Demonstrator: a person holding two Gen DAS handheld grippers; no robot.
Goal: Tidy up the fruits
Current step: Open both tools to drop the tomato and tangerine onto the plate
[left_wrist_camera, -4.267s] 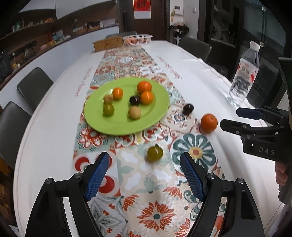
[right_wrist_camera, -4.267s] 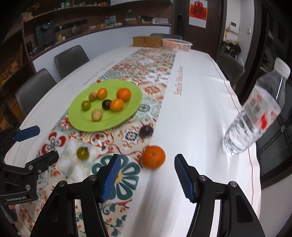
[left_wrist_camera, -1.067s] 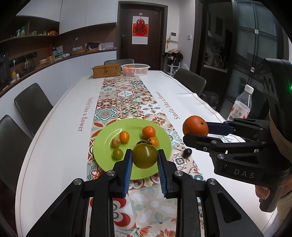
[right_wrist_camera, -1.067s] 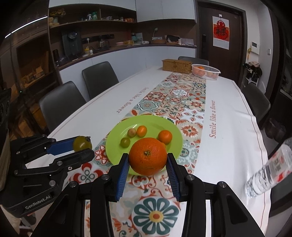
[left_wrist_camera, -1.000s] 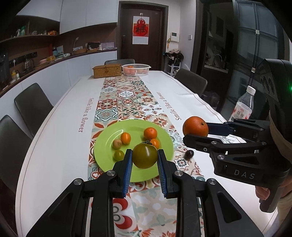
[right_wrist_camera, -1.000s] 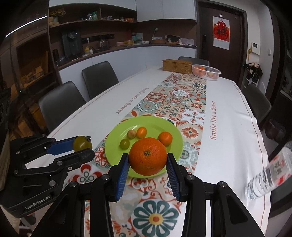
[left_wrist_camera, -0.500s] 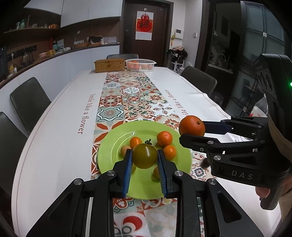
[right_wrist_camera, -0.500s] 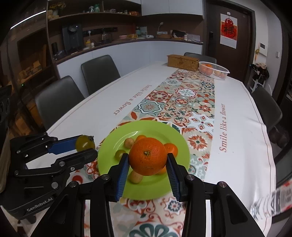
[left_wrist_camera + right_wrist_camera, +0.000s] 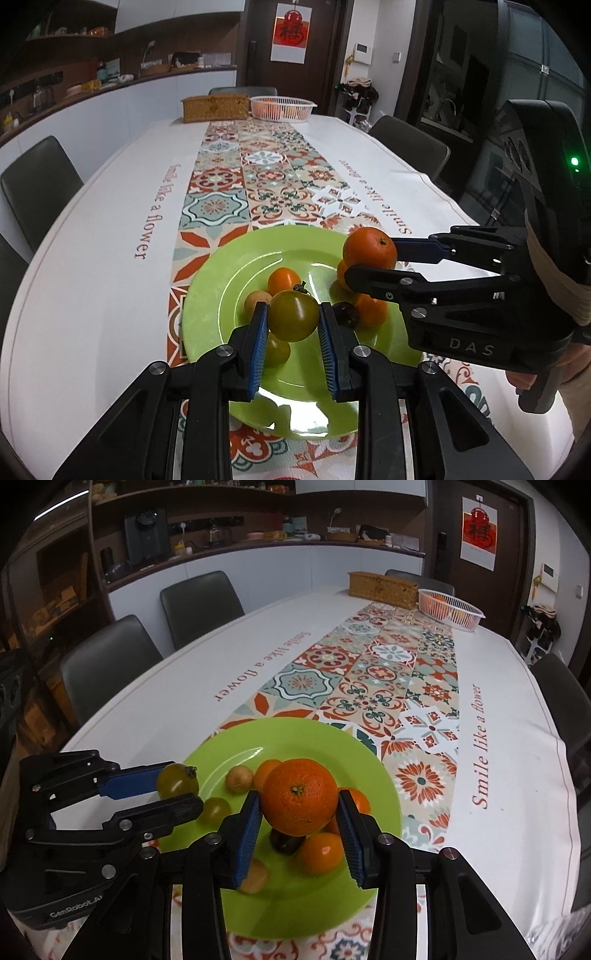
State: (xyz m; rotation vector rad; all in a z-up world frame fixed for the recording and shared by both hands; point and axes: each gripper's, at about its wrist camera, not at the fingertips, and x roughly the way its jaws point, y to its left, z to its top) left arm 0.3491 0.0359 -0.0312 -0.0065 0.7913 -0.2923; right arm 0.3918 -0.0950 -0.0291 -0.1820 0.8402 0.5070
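Green-skinned and round, the tomato sits pinched between the blue pads of my left gripper, above the near part of the green plate; its dark stem points up and away from me. Beside it, my right gripper reaches in from the right, clamped on the orange. On the plate lie small oranges, a tan fruit, a dark one and a second green tomato.

From the right wrist, the orange fills the gap between my right gripper's pads, stem dimple facing me, over the plate. My left gripper holds its tomato at the plate's left edge. A white basket with fruit stands at the far end of the table.
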